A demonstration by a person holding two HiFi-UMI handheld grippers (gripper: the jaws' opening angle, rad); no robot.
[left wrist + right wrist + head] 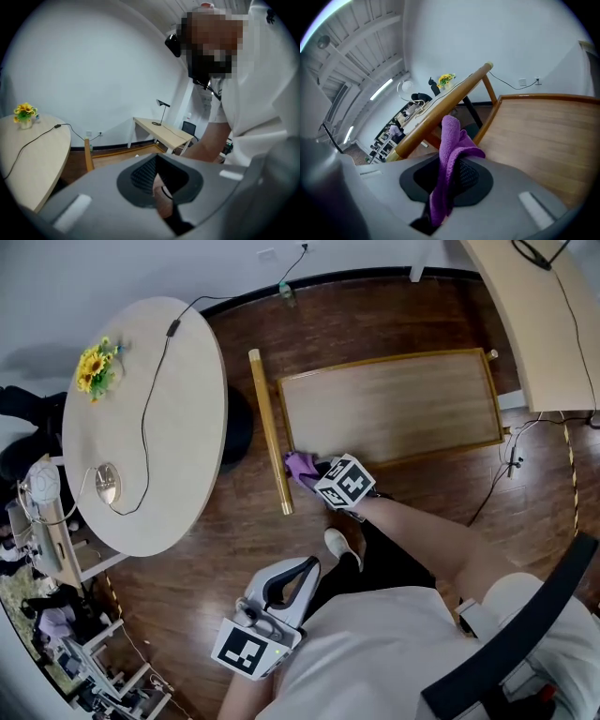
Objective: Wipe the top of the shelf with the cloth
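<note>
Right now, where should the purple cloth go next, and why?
Probably slide the right gripper rightward along the shelf top: its jaws are shut on the purple cloth at the top's near-left corner, so most of the wood lies that way.

White shirt (375, 643), black trousers (384, 565), white shoe (339, 545), and a grey left hand-held gripper (309, 565) with a black-and-white marker cube (246, 651).

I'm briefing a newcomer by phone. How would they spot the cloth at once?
Find the big wooden shelf top beside the round table. At its near left corner, the right gripper is shut on the cloth. It is the only purple thing there.
</note>
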